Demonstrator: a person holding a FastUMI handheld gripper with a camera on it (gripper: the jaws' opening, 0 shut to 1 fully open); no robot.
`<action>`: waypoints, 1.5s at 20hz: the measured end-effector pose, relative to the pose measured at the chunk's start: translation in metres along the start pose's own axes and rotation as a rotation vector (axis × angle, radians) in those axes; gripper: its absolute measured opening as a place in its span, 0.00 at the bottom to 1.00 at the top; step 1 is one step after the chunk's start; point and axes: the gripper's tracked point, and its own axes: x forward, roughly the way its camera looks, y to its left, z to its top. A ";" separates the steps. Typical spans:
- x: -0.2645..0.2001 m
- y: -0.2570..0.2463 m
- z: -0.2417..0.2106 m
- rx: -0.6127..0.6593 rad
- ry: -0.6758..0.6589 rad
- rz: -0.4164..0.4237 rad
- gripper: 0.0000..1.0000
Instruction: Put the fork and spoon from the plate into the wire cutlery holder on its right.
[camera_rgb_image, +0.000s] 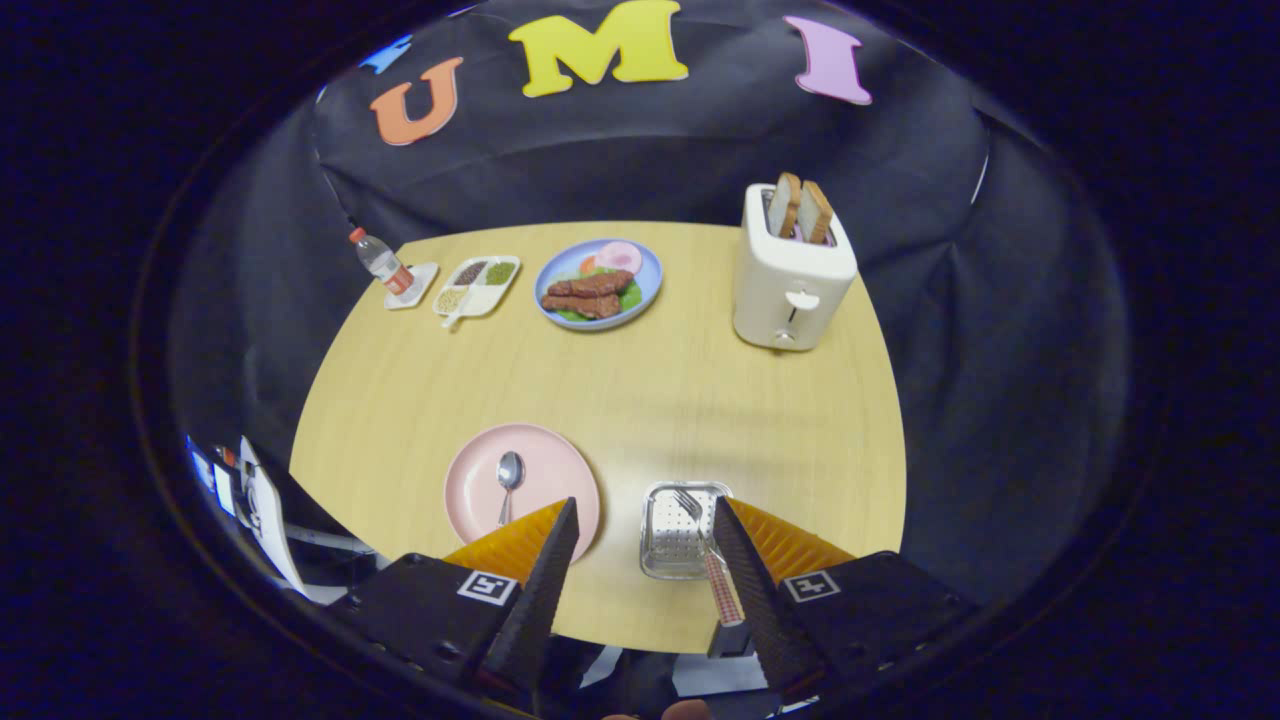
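The fork (708, 552) stood in the wire cutlery holder (678, 545), tines up toward the far rim, its patterned handle leaning out over the near edge and running close along the inner side of the right finger; whether it touched that finger was hard to tell. The spoon (509, 482) lay on the pink plate (470, 480), bowl away, handle pointing back toward the left finger, with the holder just beside the plate on its right. The tool (640, 525) hung released, fingers spread wide with nothing pressed between them. Beyond, on the round wooden tabletop (640, 390), sat a white toaster (790, 275) with two slices of bread, a blue plate of food (598, 283), a divided tray (478, 285) and a small bottle (382, 262).
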 end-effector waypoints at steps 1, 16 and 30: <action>-0.003 0.010 0.004 -0.012 -0.061 0.001 0.83; 0.079 0.141 -0.105 -0.029 -0.193 0.040 0.91; 0.147 0.153 -0.156 -0.015 -0.047 -0.007 0.70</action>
